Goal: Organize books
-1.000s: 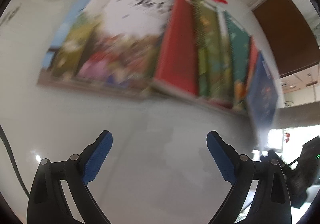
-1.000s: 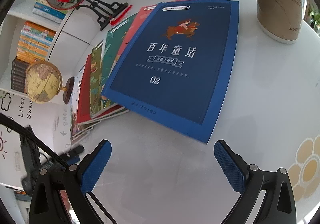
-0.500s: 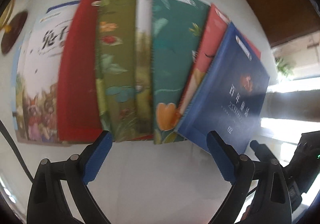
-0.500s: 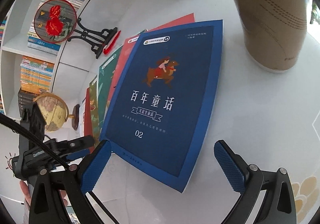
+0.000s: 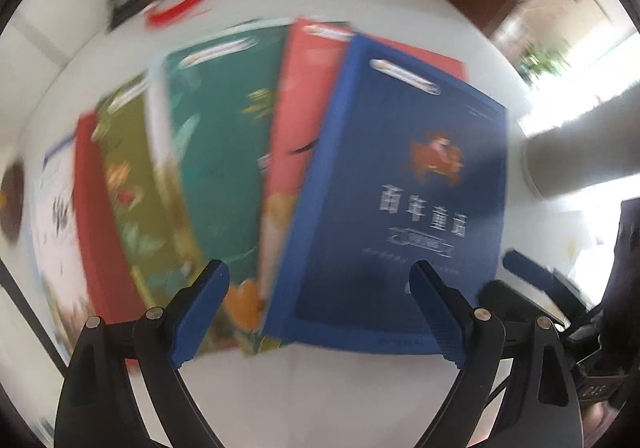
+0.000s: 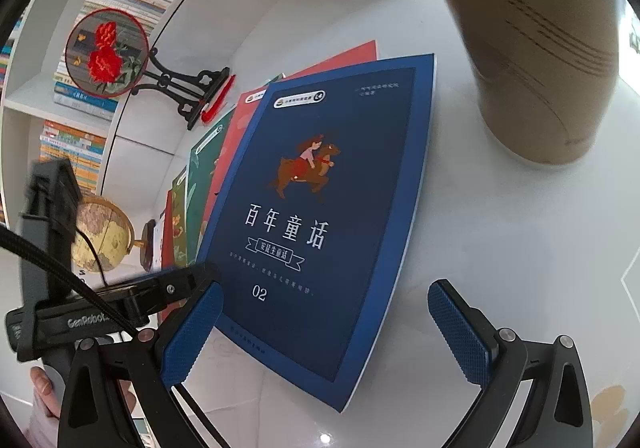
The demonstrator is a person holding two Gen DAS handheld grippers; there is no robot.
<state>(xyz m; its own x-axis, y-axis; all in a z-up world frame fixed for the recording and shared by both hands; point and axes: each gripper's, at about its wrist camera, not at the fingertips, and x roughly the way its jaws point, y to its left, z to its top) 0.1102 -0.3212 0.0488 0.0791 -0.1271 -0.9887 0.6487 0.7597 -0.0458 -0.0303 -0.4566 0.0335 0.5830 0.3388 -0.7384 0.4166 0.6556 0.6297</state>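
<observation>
Blue book [image 6: 320, 216] tops the fanned books on white table [image 6: 500, 248].

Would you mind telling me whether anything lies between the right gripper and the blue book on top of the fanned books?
Nothing visible does. The blue book lies uncovered on top, its near edge just ahead of the open right gripper. The left gripper, jaws closing, hovers over its left edge.
</observation>
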